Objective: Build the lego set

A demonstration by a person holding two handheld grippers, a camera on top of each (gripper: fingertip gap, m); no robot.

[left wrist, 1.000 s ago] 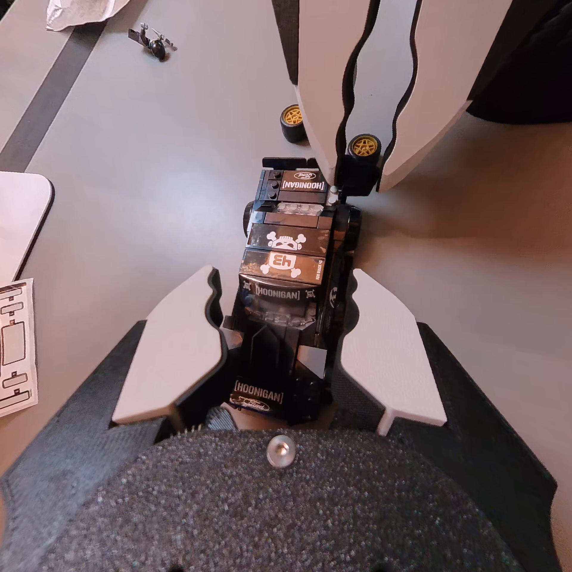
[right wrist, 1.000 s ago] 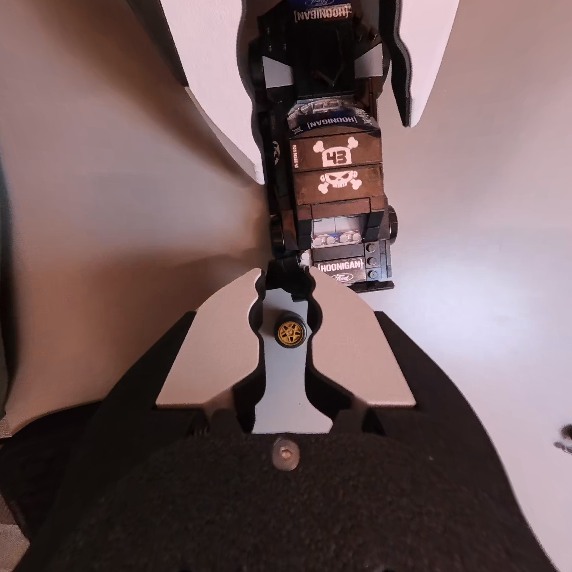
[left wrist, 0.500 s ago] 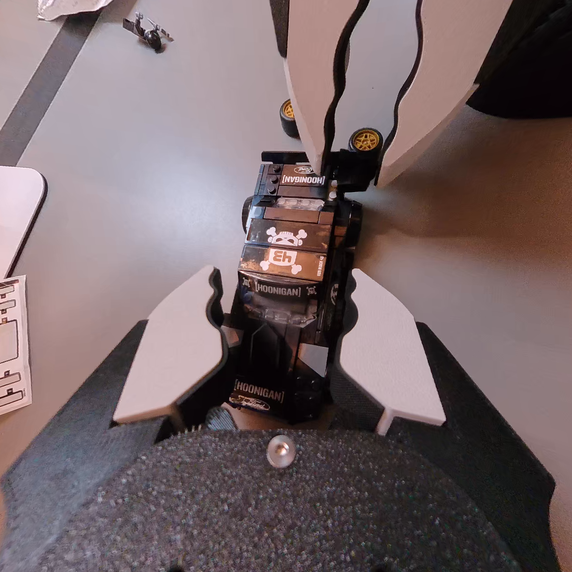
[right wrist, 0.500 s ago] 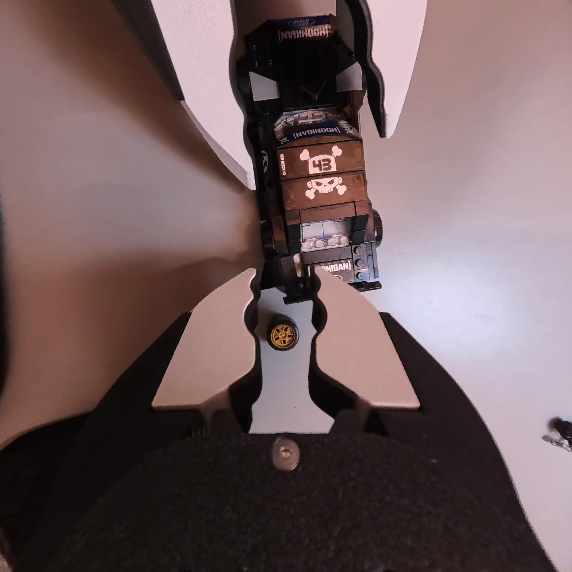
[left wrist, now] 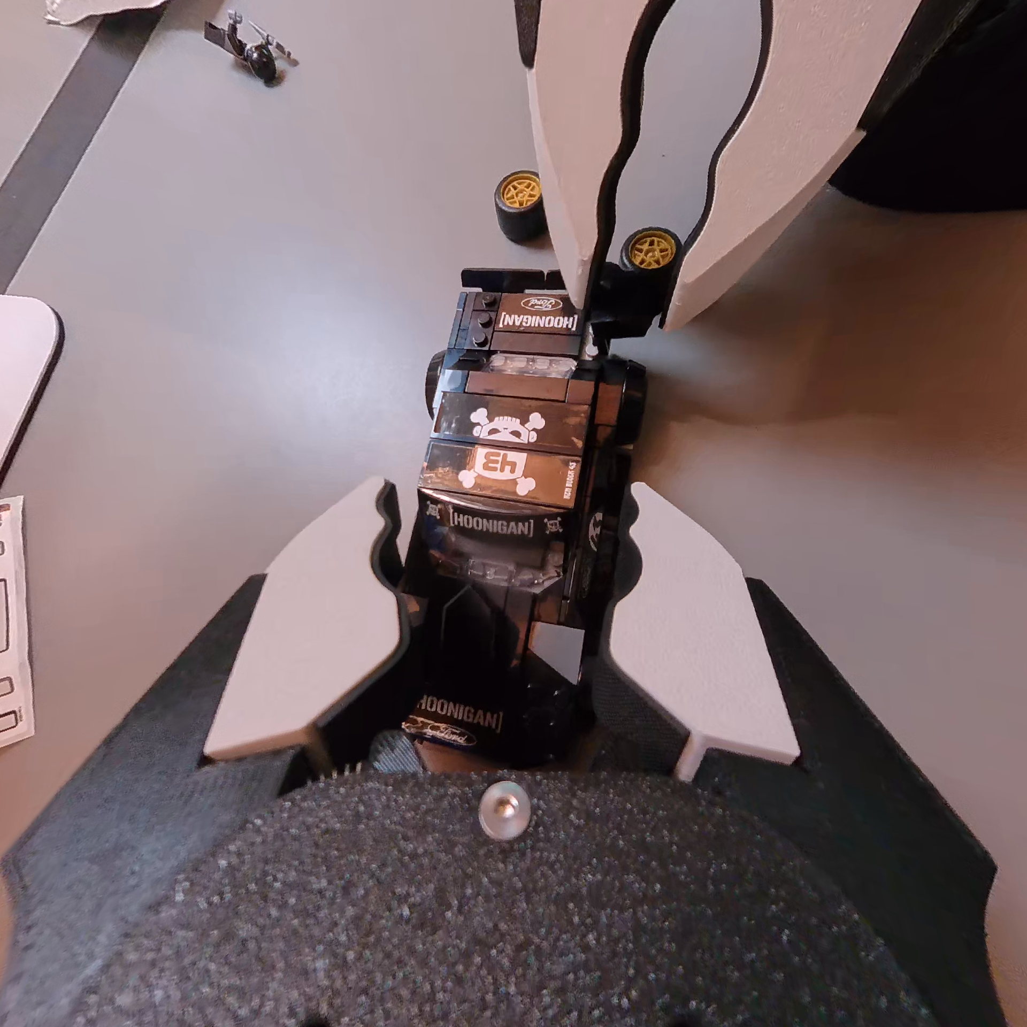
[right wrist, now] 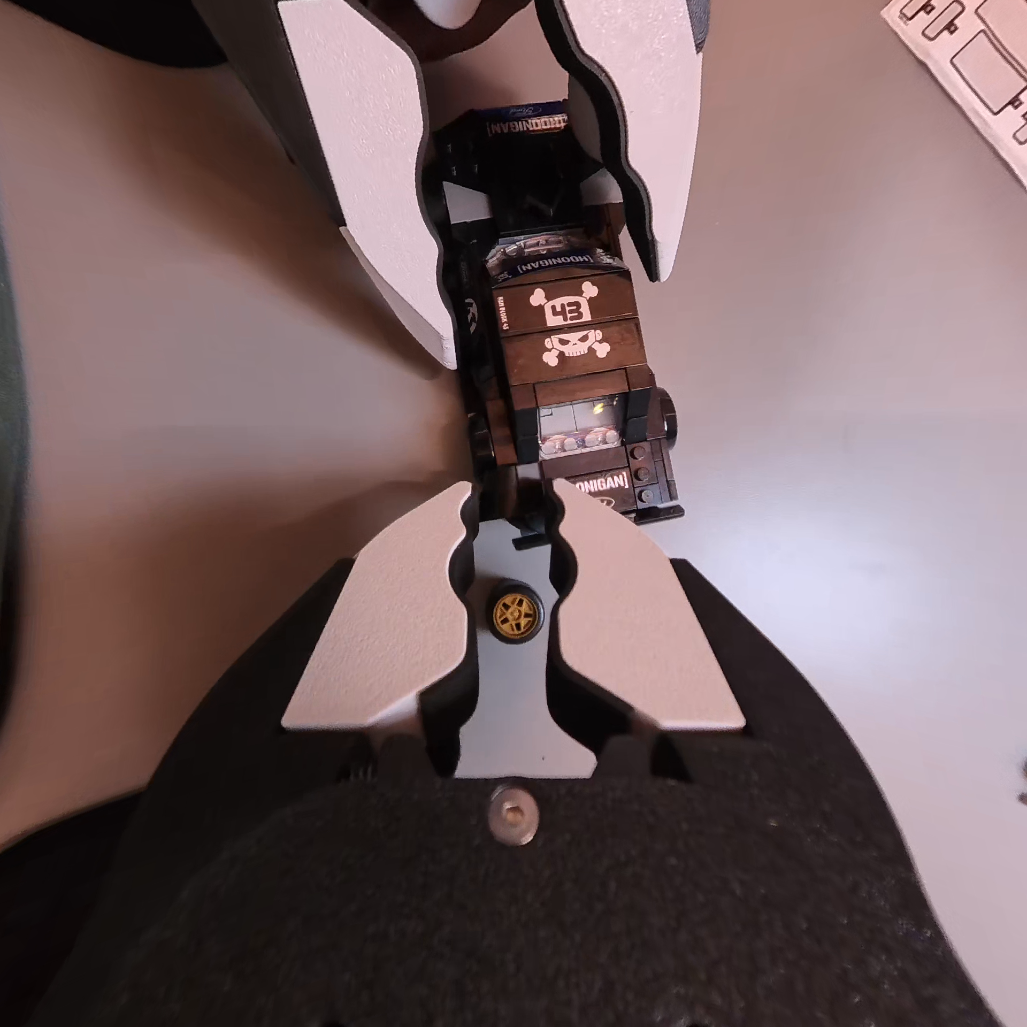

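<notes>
The black car (left wrist: 503, 517) lies on the grey worktop (left wrist: 250, 344) with its long axis running straight between the two hand-held grippers, which face each other from its two ends. The left hand-held gripper (left wrist: 508, 533) clamps the car's near half from both sides, its fingers pressed to the flanks. The right hand-held gripper (right wrist: 514, 494) meets the far end at one corner, its jaws narrow and closed on a small black piece (left wrist: 622, 311) that touches the car's rear edge; whether that piece is already seated cannot be told. So the piece sits right at the right gripper's tips, and the coming press would seem to run along the car's axis toward the left gripper, which braces it. A gold-hubbed wheel (right wrist: 514, 614) lies loose on the worktop under the right gripper, a second wheel (left wrist: 519, 205) just beside that gripper's finger. Farther off lie a small dark sub-assembly (left wrist: 253, 47), a sticker sheet (left wrist: 11, 622) and a white board's corner (left wrist: 22, 355).
</notes>
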